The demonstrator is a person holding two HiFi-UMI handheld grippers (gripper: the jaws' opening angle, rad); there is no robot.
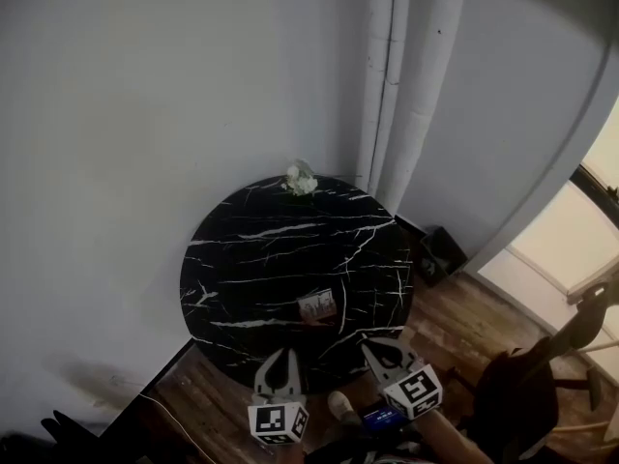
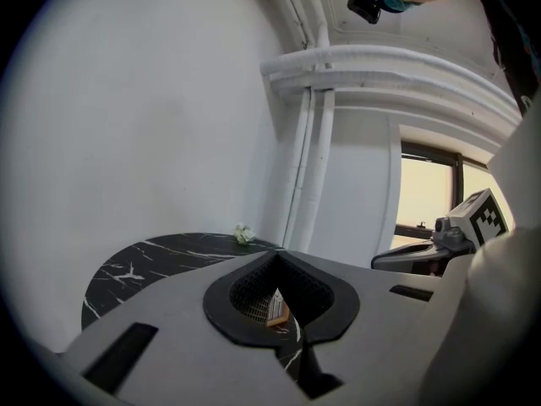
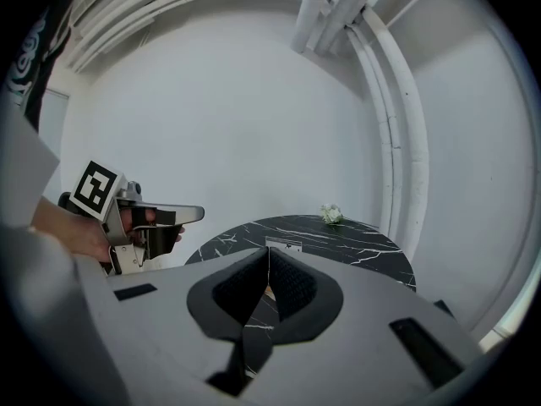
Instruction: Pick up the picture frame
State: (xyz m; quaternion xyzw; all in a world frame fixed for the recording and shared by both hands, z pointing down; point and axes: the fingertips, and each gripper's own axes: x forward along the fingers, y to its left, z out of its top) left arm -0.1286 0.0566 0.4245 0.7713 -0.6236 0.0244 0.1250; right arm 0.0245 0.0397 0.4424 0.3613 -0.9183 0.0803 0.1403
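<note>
In the head view a round black marble table (image 1: 290, 259) stands against a pale wall, with white pipes (image 1: 406, 95) running up the corner behind it. The picture frame (image 1: 317, 305) stands on the near part of the tabletop. A small bunch of white flowers (image 1: 301, 180) lies at the far rim, well apart from the frame. A dark bin (image 1: 440, 252) sits on the wooden floor (image 1: 464, 317) to the right of the table. The left gripper (image 1: 280, 361) and right gripper (image 1: 379, 352) hover at the near rim, both pointing toward the frame. In the left gripper view the left gripper (image 2: 277, 260) has its jaws pressed together with nothing held. A corner of the frame (image 2: 277, 309) shows through the gap below the pads, and the table (image 2: 161, 256), flowers (image 2: 244, 235) and pipes (image 2: 308, 167) lie beyond. The right gripper (image 2: 397, 259) shows at the right, before a window (image 2: 427, 193). In the right gripper view the right gripper (image 3: 269, 260) likewise has its jaws closed and empty. The frame's top edge (image 3: 283, 245) shows just beyond the tips. The flowers (image 3: 330, 215) lie far back on the table (image 3: 355, 248), and a hand (image 3: 68, 231) holds the left gripper (image 3: 190, 215) alongside.
</note>
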